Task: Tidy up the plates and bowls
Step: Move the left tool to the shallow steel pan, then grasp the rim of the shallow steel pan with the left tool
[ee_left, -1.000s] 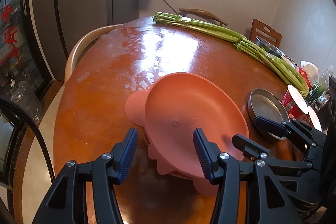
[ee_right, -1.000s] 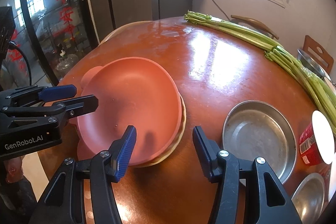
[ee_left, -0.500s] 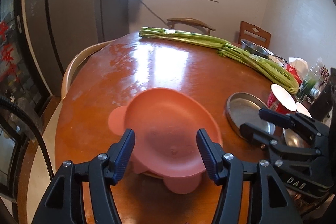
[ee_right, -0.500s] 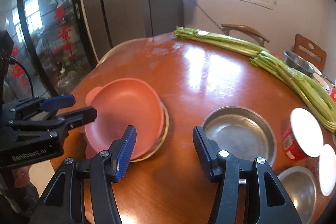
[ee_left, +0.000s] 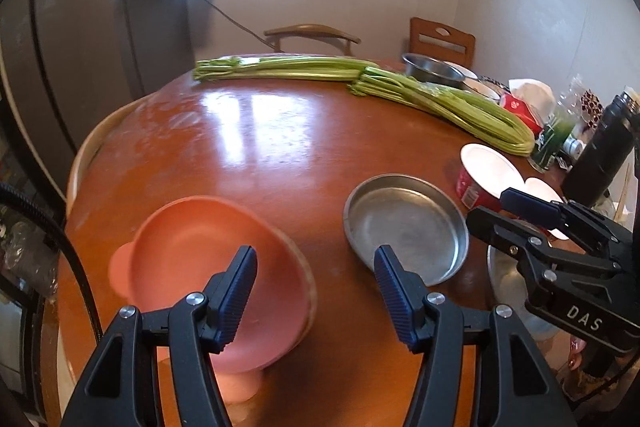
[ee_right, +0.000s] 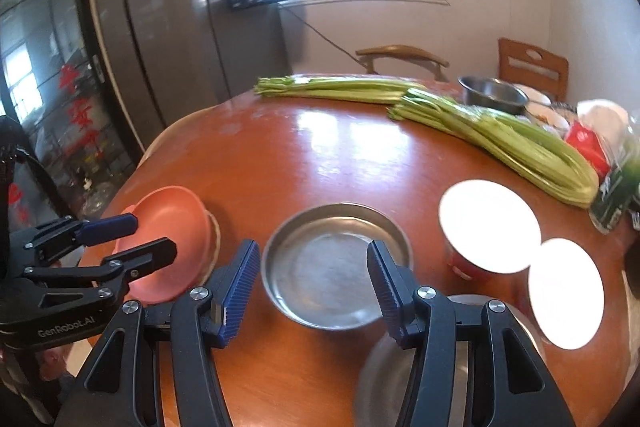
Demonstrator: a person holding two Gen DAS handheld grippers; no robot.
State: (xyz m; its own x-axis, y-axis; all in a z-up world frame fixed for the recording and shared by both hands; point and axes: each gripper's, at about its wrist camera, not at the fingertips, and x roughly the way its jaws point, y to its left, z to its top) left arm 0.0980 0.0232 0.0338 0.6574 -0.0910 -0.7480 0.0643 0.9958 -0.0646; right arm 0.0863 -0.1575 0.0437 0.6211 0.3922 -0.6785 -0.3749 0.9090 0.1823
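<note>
Overhead, both tools empty: left gripper (ee_left: 316, 291) and right gripper (ee_right: 312, 291) with jaws apart, nothing between. Pink bowl (ee_left: 208, 267) rests on a plate at 7 o'clock; steel plate (ee_right: 336, 263) at centre. Risk: a descending finger clips a rim, skidding dishes on the glossy table (ee_left: 260, 139). Only the right view shows another steel dish (ee_right: 376, 379) at 5 o'clock.

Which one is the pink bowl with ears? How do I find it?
Start at the round wooden table and go to its near left edge, away from the celery. The pink bowl sits there on a tan plate; unlike the shiny metal dish beside it, it has round ear tabs.
</note>
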